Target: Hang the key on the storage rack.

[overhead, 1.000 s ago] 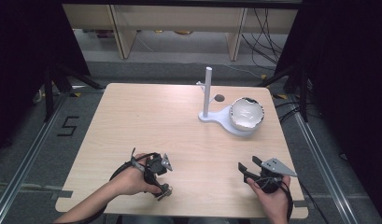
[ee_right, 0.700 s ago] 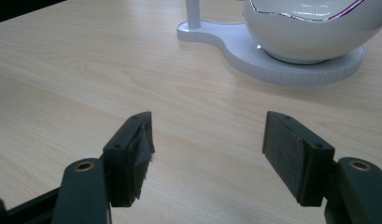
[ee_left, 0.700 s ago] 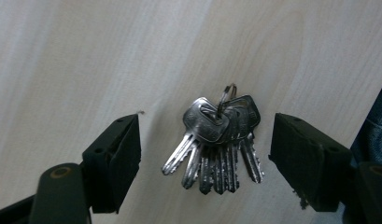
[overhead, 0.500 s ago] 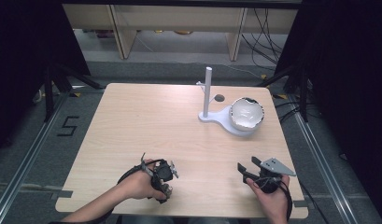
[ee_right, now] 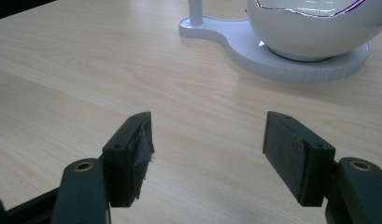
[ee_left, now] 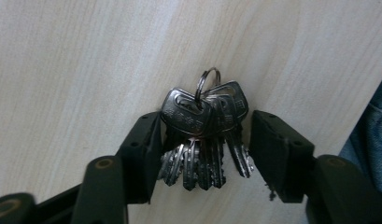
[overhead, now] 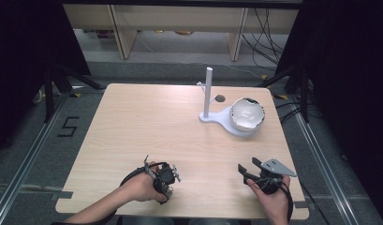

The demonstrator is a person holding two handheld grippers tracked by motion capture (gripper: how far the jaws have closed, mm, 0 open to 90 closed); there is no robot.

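A pale wood-grain table (overhead: 133,122) stands in a dim room with dark curtains at the sides and shelving and cables on the floor beyond its far edge. At the near left the left gripper (ee_left: 205,140) points down at a bunch of keys (ee_left: 205,135) lying flat on the table, its jaws set either side of the bunch; the left jaw seems to touch the keys while a gap shows at the right one, so the grip does not look closed yet. In the high view that left gripper (overhead: 163,180) sits at the near edge. The right gripper (ee_right: 207,140) hovers at the near right, jaws wide apart and empty. Judging from this, the pick-up is only beginning; lifting the keys and carrying them to the white stand (overhead: 217,119) at the far right is probably left. The keys are flat stamped silvery metal on a thin wire ring. The stand is smooth white plastic, with a slim upright post (overhead: 208,91) bearing a small peg and a glossy round bowl (overhead: 247,114) on its base. The jaw pads are matte black.
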